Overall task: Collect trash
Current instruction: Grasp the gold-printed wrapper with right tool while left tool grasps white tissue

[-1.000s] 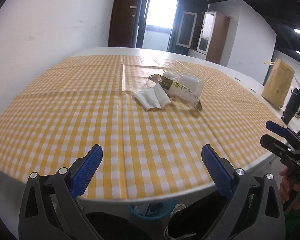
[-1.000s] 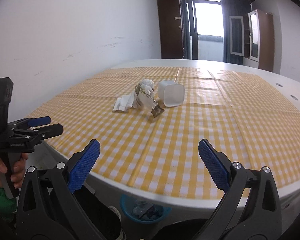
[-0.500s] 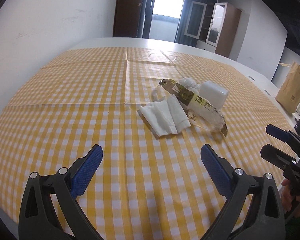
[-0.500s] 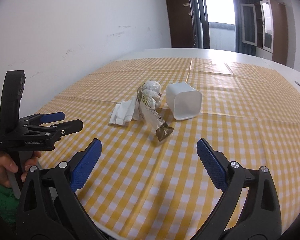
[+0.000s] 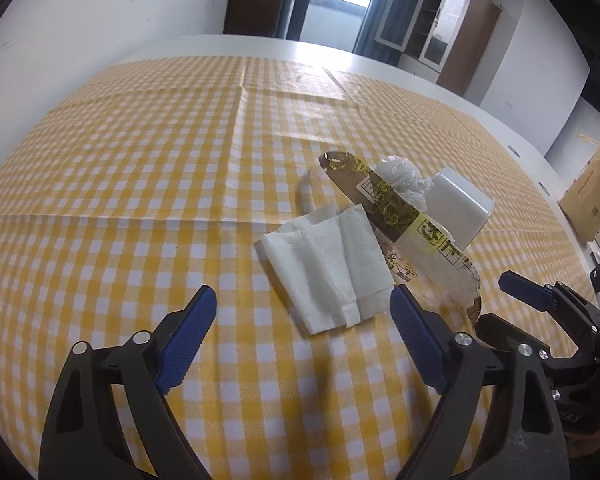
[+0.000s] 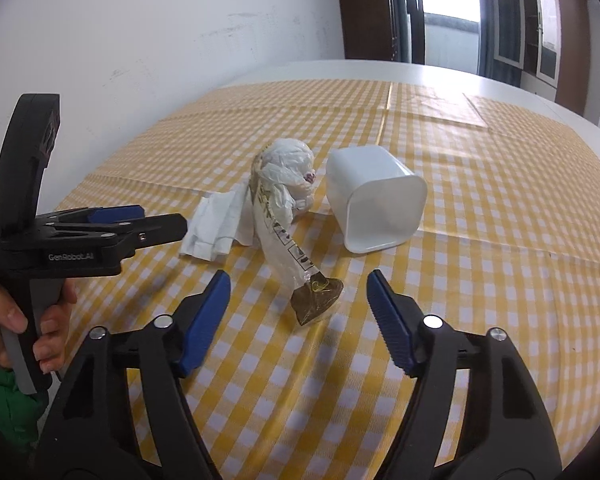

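Note:
A small heap of trash lies on the yellow checked tablecloth (image 5: 140,184). It holds a folded white napkin (image 5: 328,264) (image 6: 216,228), a clear wrapper with brown and yellow print (image 5: 400,216) (image 6: 288,248), a crumpled white plastic bag (image 5: 404,176) (image 6: 288,172) and a white tub on its side (image 5: 456,208) (image 6: 376,208). My left gripper (image 5: 302,300) (image 6: 164,220) hovers at the napkin's near edge, its jaws closing without touching it. My right gripper (image 6: 298,280) (image 5: 496,300) hangs over the wrapper's brown end, jaws closing, pads clear of it.
A brown paper bag (image 5: 592,196) stands at the table's far right edge. A white wall runs along the left side, with a dark door and cabinets (image 5: 440,40) behind. A hand (image 6: 4,320) with a green sleeve holds the left gripper's handle.
Both grippers have come forward from the table's near edge to the trash heap and tipped downward. Both sets of jaws have narrowed, the right more than the left.

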